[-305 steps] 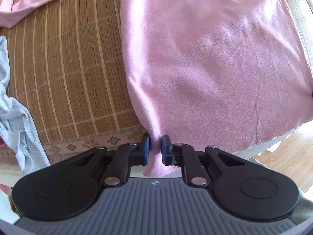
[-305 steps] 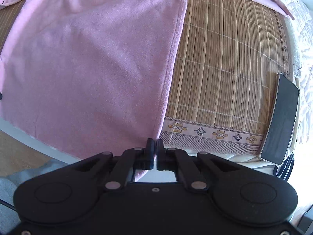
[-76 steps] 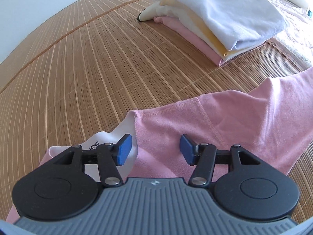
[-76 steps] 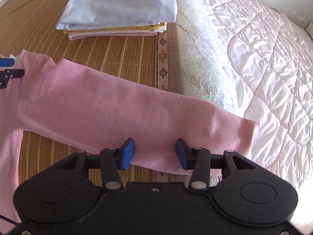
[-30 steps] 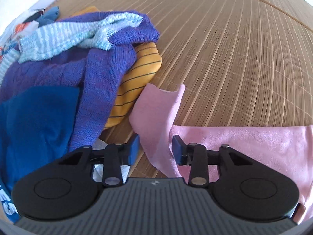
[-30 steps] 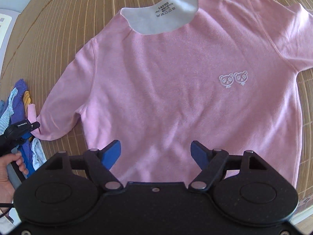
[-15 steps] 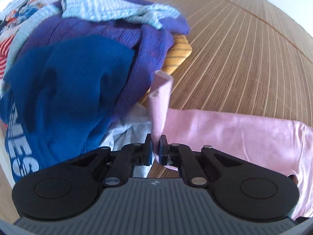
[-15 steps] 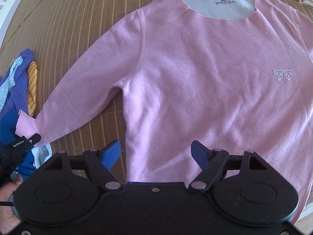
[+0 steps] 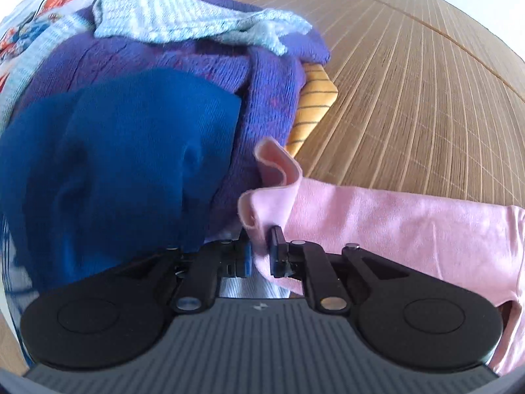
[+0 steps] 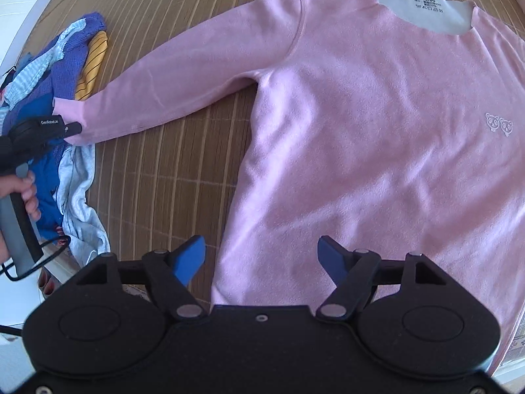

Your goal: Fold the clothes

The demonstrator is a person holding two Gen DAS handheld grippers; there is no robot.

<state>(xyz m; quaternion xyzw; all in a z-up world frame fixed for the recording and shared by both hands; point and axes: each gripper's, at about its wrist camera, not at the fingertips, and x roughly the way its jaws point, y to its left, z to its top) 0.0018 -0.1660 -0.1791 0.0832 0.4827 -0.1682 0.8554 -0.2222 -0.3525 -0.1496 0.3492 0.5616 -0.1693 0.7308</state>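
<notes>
Left gripper [image 9: 261, 254] pinches the pink sweatshirt's [image 10: 377, 124] cuff [image 9: 272, 177]; right gripper [image 10: 262, 256] hovers wide open above its hem.

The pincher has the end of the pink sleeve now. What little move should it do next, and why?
Probably lift the left gripper and carry the cuff across onto the chest of the pink long-sleeved top. Its jaws are shut on the cuff, the sleeve lies stretched out sideways on the bamboo mat, and the right gripper hangs open.

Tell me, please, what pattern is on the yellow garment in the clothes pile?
Thin dark stripes on the yellow garment, clearest in the left wrist view.
</notes>
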